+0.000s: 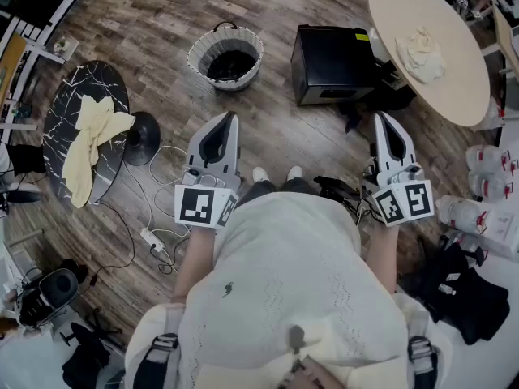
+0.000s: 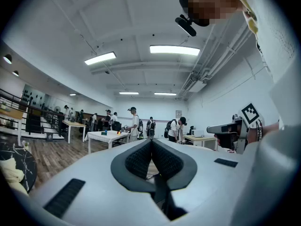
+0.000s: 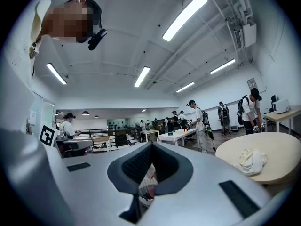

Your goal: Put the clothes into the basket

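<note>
A white basket [image 1: 225, 57] with something dark inside stands on the wood floor ahead of me. A pale yellow cloth [image 1: 89, 136] drapes over a round black marble table [image 1: 61, 108] at the left, and shows low in the left gripper view too [image 2: 11, 173]. A cream cloth [image 1: 422, 53] lies bunched on a round beige table [image 1: 454, 71] at the right, the same cloth [image 3: 250, 160] showing in the right gripper view. My left gripper [image 1: 229, 117] [image 2: 151, 141] and right gripper [image 1: 379, 117] [image 3: 150, 146] are held level at waist height, both shut and holding nothing.
A black box [image 1: 332, 63] sits between the basket and the beige table. Cables and a power strip [image 1: 150, 237] trail over the floor at the left. Dark bags [image 1: 462, 286] and bottles [image 1: 486, 160] lie at the right. Several people stand at far tables [image 2: 108, 135].
</note>
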Available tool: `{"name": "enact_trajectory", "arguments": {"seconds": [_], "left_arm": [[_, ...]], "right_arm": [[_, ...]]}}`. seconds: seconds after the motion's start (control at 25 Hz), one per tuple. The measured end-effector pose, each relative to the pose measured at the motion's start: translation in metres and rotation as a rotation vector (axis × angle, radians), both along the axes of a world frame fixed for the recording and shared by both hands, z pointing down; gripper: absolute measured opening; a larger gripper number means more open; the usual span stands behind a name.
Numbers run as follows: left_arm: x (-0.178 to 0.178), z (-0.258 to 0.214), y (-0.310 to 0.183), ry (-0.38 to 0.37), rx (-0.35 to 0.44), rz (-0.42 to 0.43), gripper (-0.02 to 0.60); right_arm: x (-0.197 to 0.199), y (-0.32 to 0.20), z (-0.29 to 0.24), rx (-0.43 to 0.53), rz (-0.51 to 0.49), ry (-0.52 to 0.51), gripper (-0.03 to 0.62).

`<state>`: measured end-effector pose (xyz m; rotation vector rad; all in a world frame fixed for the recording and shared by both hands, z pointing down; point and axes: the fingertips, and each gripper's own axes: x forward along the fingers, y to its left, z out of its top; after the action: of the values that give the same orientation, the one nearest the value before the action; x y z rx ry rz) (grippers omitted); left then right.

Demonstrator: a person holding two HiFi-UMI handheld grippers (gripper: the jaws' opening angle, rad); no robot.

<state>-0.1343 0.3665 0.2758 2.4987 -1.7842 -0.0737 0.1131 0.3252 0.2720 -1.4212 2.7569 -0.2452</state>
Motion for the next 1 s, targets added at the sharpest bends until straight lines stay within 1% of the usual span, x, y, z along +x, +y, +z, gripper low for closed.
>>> {"name": "enact_trajectory", "arguments": {"seconds": [0.16, 0.32, 0.52, 0.68, 0.8, 1.0], "left_arm": [[-0.009, 0.002, 0.006, 0.005, 0.0, 0.019, 0.021], [-0.013, 0.006, 0.003, -0.006, -0.002, 0.024, 0.021], [-0.019, 0.009, 0.003, 0.018, -0.002, 0.066, 0.021], [-0.023, 0.01, -0.001, 0.006, 0.014, 0.097, 0.021], [-0.028, 0.011, -0.005, 0.023, 0.015, 0.105, 0.021], [-0.02, 0.003, -0.011, 0.025, 0.03, 0.137, 0.021]], "right_arm": [[-0.009, 0.005, 0.001, 0.001, 0.002, -0.018, 0.006], [-0.012, 0.003, 0.003, 0.003, 0.007, -0.008, 0.006], [-0.023, 0.006, 0.006, 0.008, 0.021, 0.002, 0.006], [-0.029, 0.008, 0.006, 0.025, 0.05, 0.01, 0.006], [-0.031, 0.008, 0.008, 0.02, 0.066, -0.001, 0.006], [-0.025, 0.01, 0.007, 0.006, 0.1, -0.001, 0.006]]}}
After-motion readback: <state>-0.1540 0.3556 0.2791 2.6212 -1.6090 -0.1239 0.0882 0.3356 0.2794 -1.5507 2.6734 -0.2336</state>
